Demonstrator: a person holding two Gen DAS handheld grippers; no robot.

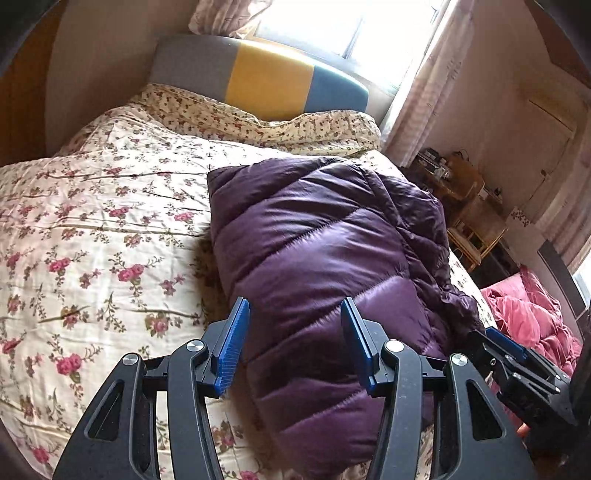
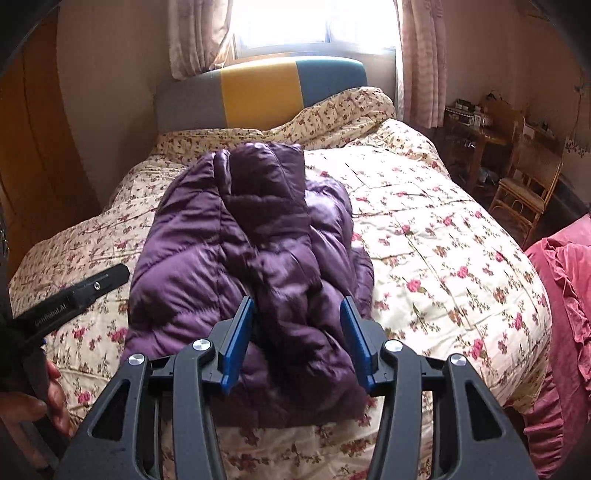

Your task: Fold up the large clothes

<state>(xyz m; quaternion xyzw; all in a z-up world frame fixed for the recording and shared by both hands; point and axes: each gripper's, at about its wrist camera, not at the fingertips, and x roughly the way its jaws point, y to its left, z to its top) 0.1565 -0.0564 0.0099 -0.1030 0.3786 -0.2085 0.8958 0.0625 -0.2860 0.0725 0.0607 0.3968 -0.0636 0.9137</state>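
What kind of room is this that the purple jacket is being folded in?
Most likely a home bedroom: the purple puffer jacket lies on a bed with a floral quilt, a padded headboard stands under a curtained window, and a wicker chair sits beside it.

The left wrist camera looked forward and downward along its own blue-padded black left gripper (image 1: 294, 345), close over the folded purple quilted down jacket (image 1: 325, 266) on the floral-printed cream bedspread (image 1: 92, 229), facing the grey, yellow and blue padded headboard (image 1: 266, 83). The right wrist camera sat just beside it, behind the right gripper (image 2: 297, 341), facing the same way. Both views shared jacket, bedspread, headboard and the bright window (image 2: 314, 22), and each caught the other gripper at its edge.
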